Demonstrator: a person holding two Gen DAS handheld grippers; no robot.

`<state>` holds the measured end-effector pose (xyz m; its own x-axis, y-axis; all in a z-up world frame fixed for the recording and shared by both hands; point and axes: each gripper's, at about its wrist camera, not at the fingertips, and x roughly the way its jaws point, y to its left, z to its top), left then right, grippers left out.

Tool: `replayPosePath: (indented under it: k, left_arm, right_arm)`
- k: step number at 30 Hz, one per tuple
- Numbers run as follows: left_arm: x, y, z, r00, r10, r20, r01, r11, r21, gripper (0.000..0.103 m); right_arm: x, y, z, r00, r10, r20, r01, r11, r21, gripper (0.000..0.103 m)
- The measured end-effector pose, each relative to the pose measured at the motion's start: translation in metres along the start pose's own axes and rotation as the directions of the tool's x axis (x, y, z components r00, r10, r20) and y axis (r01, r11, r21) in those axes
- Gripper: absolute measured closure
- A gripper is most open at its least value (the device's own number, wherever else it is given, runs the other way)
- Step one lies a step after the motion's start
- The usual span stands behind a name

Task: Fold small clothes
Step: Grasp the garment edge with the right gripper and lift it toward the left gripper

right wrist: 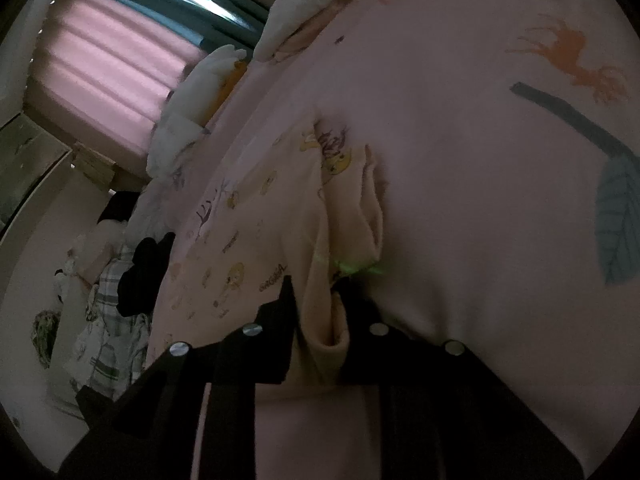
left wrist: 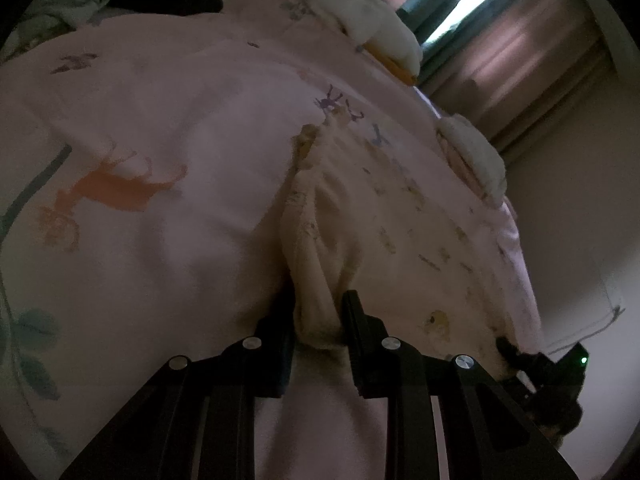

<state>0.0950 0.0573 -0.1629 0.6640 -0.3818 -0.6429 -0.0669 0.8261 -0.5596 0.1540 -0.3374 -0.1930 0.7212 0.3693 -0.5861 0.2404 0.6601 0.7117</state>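
Bunched cream cloth sits pinched in my left gripper (left wrist: 318, 312), jaws clamped on one edge of the small printed garment (left wrist: 384, 216). Likewise my right gripper (right wrist: 314, 300) grips another edge. Between them the garment lies on the pink bedsheet (left wrist: 180, 120), near white pillows (left wrist: 360, 12).
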Motion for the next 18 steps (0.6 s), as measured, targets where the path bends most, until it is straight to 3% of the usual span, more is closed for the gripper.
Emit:
replayPosePath:
  k: [4,8,10,15,18]
  left_arm:
    - [-0.003,0.008,0.002,1.000,0.008,0.010,-0.007,1.000,-0.020,0.077]
    - [-0.002,0.016,0.007,1.000,0.005,0.014,-0.004,0.999,-0.039,0.077]
    - [-0.001,0.018,0.007,1.000,-0.008,0.013,0.009,0.997,-0.071,0.077]
    - [-0.004,0.016,0.008,1.000,0.019,0.016,-0.018,0.999,-0.050,0.077]
    - [-0.006,0.019,0.009,0.999,0.029,0.029,-0.027,0.999,-0.045,0.077]
  right_arm:
    - [-0.003,0.011,0.006,1.000,0.001,-0.022,-0.001,1.000,0.027,0.086]
    - [-0.008,0.036,0.009,0.985,0.170,-0.017,-0.170,0.985,0.033,0.086]
    - [-0.004,0.057,0.009,0.979,0.201,-0.031,-0.201,0.980,0.013,0.086]
    - [0.034,0.126,-0.003,0.958,0.248,-0.144,-0.263,0.960,-0.098,0.086]
    - [0.064,0.167,-0.028,0.926,0.275,-0.258,-0.321,0.934,-0.158,0.086]
